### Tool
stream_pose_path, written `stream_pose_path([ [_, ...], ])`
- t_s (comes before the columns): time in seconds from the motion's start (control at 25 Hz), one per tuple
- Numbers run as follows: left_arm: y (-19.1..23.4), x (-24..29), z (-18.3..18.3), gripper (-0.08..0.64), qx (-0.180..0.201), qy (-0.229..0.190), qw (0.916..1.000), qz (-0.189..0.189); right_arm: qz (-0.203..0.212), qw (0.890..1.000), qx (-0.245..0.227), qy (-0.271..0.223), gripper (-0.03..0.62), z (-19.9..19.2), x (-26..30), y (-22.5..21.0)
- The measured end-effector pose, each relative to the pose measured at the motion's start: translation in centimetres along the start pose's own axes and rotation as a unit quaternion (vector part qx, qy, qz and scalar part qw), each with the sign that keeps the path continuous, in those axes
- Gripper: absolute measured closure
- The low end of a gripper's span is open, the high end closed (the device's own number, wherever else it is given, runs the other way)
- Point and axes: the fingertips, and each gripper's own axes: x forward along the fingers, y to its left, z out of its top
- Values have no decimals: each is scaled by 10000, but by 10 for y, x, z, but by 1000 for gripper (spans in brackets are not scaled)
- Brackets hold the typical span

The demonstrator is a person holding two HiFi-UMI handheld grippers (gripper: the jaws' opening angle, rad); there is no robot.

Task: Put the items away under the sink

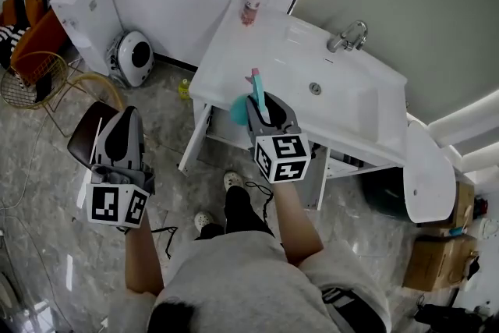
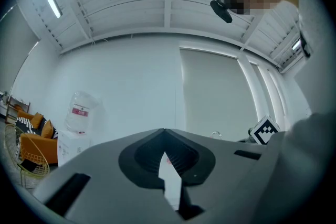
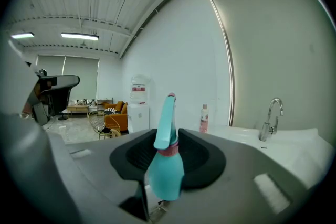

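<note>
My right gripper is shut on a teal spray bottle, whose trigger head sticks up between the jaws. It hangs just in front of the white sink counter. In the right gripper view the bottle stands upright in my right gripper. My left gripper is held low at the left over the floor, jaws together, nothing in them. The left gripper points up at the wall and ceiling. A pink bottle stands on the counter's far left corner. Below the counter a cabinet door stands open.
A faucet rises behind the basin. A small yellow-green bottle stands on the floor by the cabinet. A water dispenser, a round white appliance, a wire chair and a dark stool stand to the left. Cardboard boxes sit right.
</note>
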Motion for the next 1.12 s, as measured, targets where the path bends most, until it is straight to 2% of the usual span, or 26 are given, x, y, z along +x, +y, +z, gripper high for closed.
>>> stream_pose_path([
  [0.36,-25,-14,-11,561,-61,135,9989,-450,-267,9996,86,-82,459,-14,-41,9],
  [0.72,-55,0,-36,561,-157,256,9962,-820,-484,9986,220,-28,459,-43,-64,-2],
  [1.12,-98,27,-84,561,-297,485,9921,-1119,-453,9983,303,195,459,-91,-73,-25],
])
